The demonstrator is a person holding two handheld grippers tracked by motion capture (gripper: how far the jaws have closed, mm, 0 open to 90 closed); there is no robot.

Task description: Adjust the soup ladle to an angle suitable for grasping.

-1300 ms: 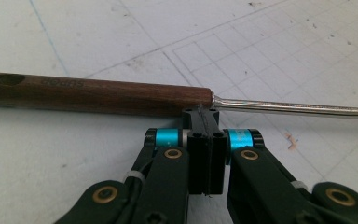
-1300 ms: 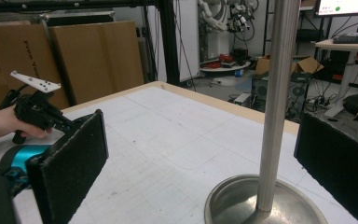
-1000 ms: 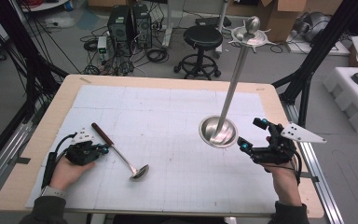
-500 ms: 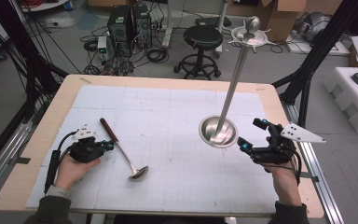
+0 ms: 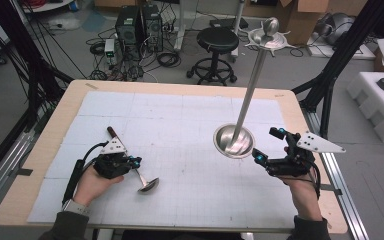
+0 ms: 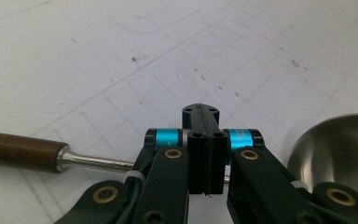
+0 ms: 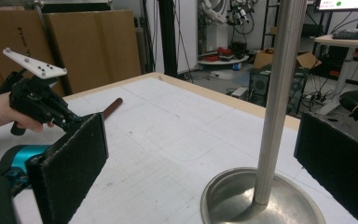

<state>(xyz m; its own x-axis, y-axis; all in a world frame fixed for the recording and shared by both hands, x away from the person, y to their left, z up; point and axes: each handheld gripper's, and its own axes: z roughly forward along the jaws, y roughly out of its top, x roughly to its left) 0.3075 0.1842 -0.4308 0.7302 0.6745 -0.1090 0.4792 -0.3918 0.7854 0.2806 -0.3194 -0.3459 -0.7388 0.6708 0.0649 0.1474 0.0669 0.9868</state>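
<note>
Our L gripper (image 5: 136, 162) at 8 o'clock, jaws pressed together; R gripper (image 5: 269, 145) at 4 o'clock, jaws wide apart

A steel ladle (image 5: 139, 176) with a dark wooden handle lies flat on the table's left side. A tall metal stand (image 5: 245, 100) with a round dished base stands upright at the right.

Black tongs (image 5: 136, 163), seemingly olive sleeves (image 5: 70, 226)

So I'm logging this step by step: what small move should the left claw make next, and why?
Probably a short lift. The left claw is shut on the ladle at its metal shaft, between wooden handle and bowl, and the ladle looks to be lying on the table. The right claw waits open by the stand.
</note>
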